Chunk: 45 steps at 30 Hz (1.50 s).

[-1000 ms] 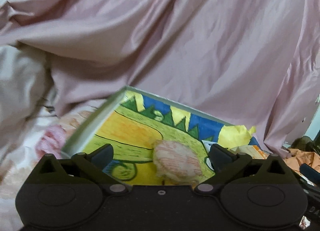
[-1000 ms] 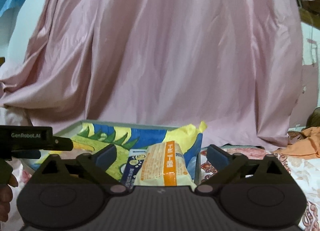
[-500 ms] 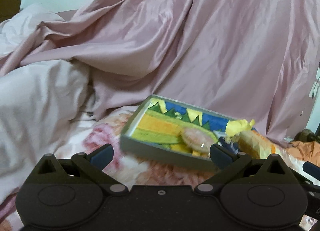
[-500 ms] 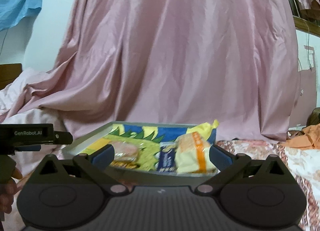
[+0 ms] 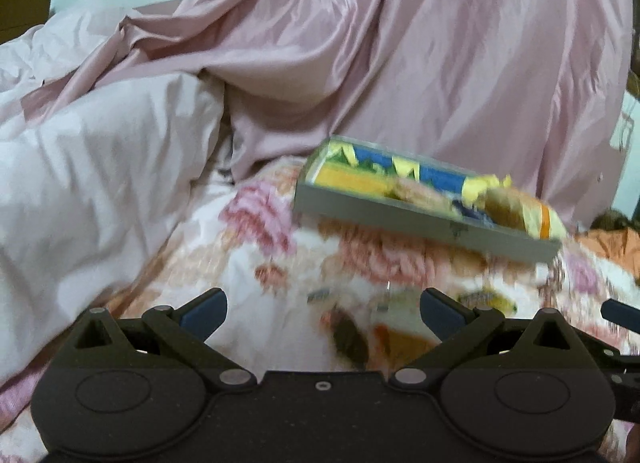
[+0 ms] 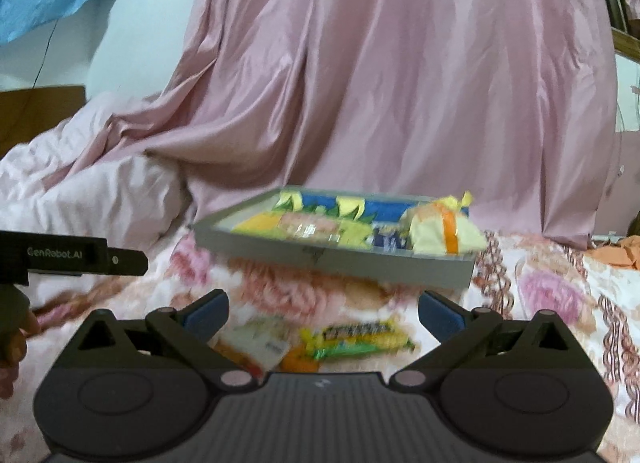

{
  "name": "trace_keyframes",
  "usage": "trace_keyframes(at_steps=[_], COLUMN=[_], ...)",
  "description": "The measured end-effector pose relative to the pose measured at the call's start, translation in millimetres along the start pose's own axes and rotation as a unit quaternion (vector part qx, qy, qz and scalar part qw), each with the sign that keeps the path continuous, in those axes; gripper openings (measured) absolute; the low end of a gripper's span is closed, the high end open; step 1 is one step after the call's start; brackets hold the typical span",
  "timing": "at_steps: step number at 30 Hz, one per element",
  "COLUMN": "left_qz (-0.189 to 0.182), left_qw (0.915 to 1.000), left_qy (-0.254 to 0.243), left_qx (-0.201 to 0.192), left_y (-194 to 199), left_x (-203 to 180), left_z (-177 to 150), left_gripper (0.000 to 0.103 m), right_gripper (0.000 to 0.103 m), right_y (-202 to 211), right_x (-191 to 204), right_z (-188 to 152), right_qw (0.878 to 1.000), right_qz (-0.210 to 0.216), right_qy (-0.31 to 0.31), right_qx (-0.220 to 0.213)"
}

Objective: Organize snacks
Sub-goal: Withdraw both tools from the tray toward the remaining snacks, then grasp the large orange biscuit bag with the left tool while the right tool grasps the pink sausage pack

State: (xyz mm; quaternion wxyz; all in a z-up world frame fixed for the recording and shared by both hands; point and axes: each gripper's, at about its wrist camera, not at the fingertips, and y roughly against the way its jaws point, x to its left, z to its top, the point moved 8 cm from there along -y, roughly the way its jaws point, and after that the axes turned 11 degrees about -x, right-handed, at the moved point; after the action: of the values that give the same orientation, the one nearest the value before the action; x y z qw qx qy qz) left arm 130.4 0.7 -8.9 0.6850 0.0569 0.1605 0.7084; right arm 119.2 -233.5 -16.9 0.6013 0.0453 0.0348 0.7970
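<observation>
A shallow grey tray [image 6: 320, 253] with a colourful picture bottom lies on the floral bedspread; it also shows in the left wrist view [image 5: 400, 219]. In it are a round pink snack [image 6: 308, 227], a yellow-and-orange wrapped snack [image 6: 444, 233] and a blue packet [image 6: 390, 241]. My right gripper [image 6: 323, 313] is open and empty, above loose snacks on the bed: a yellow-green bar [image 6: 360, 337] and a white packet [image 6: 260, 343]. My left gripper [image 5: 323, 313] is open and empty, short of the tray; its body shows at the right view's left edge [image 6: 72, 257].
A pink satin sheet [image 6: 400, 83] hangs behind the tray. A pale crumpled duvet [image 5: 92, 183] lies to the left. Orange cloth [image 6: 616, 253] is at the far right. Blurred small wrappers [image 5: 484, 301] lie on the floral bedspread [image 5: 260, 263] ahead of the left gripper.
Both grippers have pulled back from the tray, which now looks smaller and farther. The round snack and the yellow-orange snack stay in the tray. Loose snacks on the bed have come into view.
</observation>
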Motion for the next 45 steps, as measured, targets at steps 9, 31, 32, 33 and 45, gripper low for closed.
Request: trace_keyframes(at_steps=[9, 31, 32, 33, 45], left_qz=[-0.028, -0.078, -0.084, -0.090, -0.121], left_qw=[0.9984, 0.9900, 0.9894, 0.9887, 0.9806], left_qy=[-0.030, -0.041, -0.041, -0.042, -0.047], left_qx=[0.041, 0.110, 0.111, 0.113, 0.147], left_y=[10.3, -11.6, -12.3, -13.4, -41.4], left_x=[-1.3, -9.0, -10.6, -12.4, -42.5], left_z=[-28.0, -73.8, -74.9, -76.2, -91.7], left_gripper=[0.102, 0.102, 0.102, 0.102, 0.102], right_gripper=[0.103, 0.103, 0.103, 0.103, 0.103], right_y=[20.6, -1.0, -1.5, -2.3, -7.5], right_x=[6.6, 6.5, 6.5, 5.9, -5.0], right_z=[-41.1, -89.2, -89.3, -89.5, -85.5], right_qw=[0.998, 0.984, 0.984, 0.984, 0.987], right_qz=[-0.008, -0.014, -0.014, -0.012, -0.003], right_qy=[-0.009, 0.018, 0.018, 0.019, 0.043], right_qx=[0.068, 0.179, 0.179, 0.179, 0.154])
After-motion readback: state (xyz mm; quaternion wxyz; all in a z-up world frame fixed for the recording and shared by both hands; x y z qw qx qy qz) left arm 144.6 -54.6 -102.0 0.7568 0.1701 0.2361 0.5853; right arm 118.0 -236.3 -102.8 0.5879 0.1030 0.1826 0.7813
